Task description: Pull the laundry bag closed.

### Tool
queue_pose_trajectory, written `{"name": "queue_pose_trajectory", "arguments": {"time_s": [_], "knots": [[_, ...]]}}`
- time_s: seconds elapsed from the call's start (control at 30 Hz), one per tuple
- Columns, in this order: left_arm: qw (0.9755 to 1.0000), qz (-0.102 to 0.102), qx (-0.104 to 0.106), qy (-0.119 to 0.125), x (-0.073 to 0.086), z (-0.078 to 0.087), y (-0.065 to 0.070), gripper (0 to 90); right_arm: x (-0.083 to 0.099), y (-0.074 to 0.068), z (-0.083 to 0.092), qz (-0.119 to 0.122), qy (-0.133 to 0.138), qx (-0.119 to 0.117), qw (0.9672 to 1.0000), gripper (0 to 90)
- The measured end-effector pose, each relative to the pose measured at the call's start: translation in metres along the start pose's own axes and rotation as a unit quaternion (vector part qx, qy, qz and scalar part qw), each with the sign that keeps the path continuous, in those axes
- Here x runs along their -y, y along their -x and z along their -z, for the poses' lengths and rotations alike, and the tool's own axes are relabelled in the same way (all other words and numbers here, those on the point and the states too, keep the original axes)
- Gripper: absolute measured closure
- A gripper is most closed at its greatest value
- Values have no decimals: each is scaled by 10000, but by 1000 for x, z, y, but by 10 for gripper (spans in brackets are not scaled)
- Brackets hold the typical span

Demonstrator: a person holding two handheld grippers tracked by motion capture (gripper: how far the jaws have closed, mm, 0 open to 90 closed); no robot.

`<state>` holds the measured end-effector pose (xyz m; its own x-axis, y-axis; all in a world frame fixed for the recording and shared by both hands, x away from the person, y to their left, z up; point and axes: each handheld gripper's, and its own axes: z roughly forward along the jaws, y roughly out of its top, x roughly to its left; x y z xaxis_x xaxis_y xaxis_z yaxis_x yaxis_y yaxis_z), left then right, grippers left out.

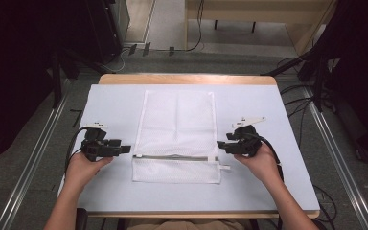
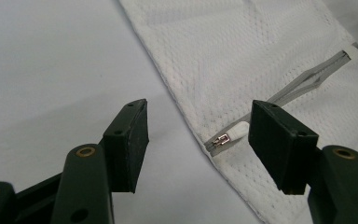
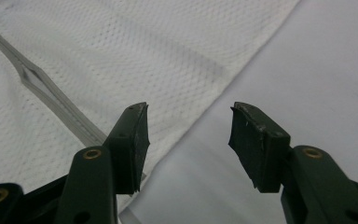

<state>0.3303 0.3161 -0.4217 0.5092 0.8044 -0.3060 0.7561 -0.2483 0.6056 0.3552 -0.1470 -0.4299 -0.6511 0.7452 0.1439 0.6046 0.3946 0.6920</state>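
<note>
A white mesh laundry bag (image 1: 177, 134) lies flat in the middle of the table, its grey zipper (image 1: 175, 157) running across near the front. My left gripper (image 1: 124, 148) hovers at the bag's left edge, open, with the zipper's metal slider and white pull tab (image 2: 226, 136) lying on the cloth between its jaws, untouched. My right gripper (image 1: 220, 146) sits at the bag's right edge, open, with nothing gripped. In the right gripper view the bag's edge (image 3: 205, 102) and the zipper tape (image 3: 51, 93) lie under my right gripper (image 3: 189, 140). My left gripper (image 2: 198, 140) stands wide.
The table wears a pale blue-grey cover (image 1: 110, 105) with a wooden rim (image 1: 187, 79) at the back. A small white tab (image 1: 225, 167) sticks out at the zipper's right end. Cables (image 1: 297, 105) and dark stands line the floor on both sides.
</note>
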Motion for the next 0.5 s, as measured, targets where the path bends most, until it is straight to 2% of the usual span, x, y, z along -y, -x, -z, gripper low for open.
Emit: {"name": "queue_pose_trajectory", "arguments": {"time_s": [0.17, 0.5], "knots": [[10000, -1, -11, -1, 3, 0, 1, 385, -4, -10, 0, 73, -32, -16, 10000, 484], [10000, -69, 25, -12, 4, 0, 2, 390, -13, -29, -10, 353, -88, -201, 9991, 507]]}}
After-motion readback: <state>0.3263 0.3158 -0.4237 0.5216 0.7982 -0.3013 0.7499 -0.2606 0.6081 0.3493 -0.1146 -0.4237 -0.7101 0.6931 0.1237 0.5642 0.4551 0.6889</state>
